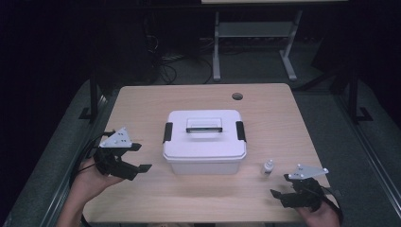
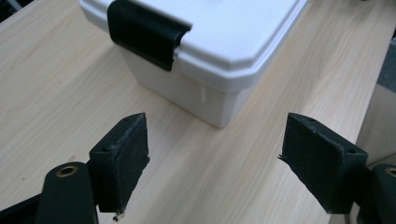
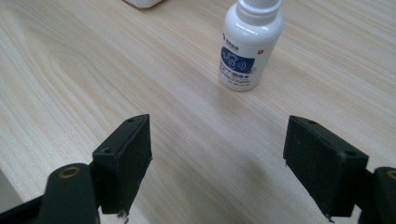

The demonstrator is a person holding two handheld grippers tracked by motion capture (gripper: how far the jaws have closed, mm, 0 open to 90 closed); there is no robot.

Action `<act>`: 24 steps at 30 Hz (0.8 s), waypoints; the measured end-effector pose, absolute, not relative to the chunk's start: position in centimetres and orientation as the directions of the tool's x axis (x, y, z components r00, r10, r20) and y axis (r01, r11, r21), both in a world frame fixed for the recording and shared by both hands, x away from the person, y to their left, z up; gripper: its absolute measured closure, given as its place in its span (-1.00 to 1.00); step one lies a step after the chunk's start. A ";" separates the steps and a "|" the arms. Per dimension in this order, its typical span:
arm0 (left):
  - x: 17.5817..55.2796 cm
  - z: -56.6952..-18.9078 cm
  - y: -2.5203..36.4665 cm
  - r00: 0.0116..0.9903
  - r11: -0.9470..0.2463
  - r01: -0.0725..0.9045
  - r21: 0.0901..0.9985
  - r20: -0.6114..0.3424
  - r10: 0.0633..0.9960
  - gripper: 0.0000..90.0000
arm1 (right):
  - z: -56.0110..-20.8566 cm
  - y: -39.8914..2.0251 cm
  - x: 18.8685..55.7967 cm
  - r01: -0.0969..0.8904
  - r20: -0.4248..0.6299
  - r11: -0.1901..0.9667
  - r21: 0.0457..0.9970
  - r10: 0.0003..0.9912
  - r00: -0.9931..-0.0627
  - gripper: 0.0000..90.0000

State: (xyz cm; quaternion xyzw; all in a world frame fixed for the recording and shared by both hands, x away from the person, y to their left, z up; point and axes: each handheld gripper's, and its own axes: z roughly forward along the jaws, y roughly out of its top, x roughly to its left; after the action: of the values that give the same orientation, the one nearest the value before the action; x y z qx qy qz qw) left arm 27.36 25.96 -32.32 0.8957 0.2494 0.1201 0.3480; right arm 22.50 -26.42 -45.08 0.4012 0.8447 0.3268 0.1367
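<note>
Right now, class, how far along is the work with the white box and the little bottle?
Nothing looks done: the white box is shut, with both black latches down on its lid. Nothing is in hand: the left gripper and right gripper are open and empty. The little bottle stands capped beside the box. Probably left: undoing the latches, lifting the lid and putting the bottle in.

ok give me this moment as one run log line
left gripper: open, facing box latch | right gripper: open, short of bottle | box: lid shut | bottle: upright, untouched
</note>
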 end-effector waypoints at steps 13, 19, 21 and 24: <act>29.0 -30.6 23.8 0.875 -0.660 0.330 0.675 0.044 0.482 -0.48 | -44.9 -26.5 22.4 0.589 0.040 0.457 0.666 0.767 -0.640 -0.49; 29.7 -29.8 22.9 0.886 -0.664 0.317 0.677 0.038 0.462 -0.45 | -44.9 -26.7 22.3 0.596 0.046 0.451 0.665 0.771 -0.635 -0.49; 29.8 -29.7 22.8 0.887 -0.665 0.317 0.676 0.037 0.460 -0.45 | -44.8 -26.7 22.3 0.592 0.043 0.451 0.668 0.770 -0.636 -0.49; 30.2 -29.5 22.4 0.893 -0.673 0.310 0.671 0.039 0.449 -0.44 | -44.8 -26.7 22.2 0.593 0.045 0.450 0.667 0.771 -0.635 -0.49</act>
State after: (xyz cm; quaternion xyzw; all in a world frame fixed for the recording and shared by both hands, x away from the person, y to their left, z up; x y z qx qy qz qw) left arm 30.16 22.40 -29.49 0.9092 0.2086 0.1008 0.3460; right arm 22.23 -26.74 -44.84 0.4055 0.8410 0.3322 0.1336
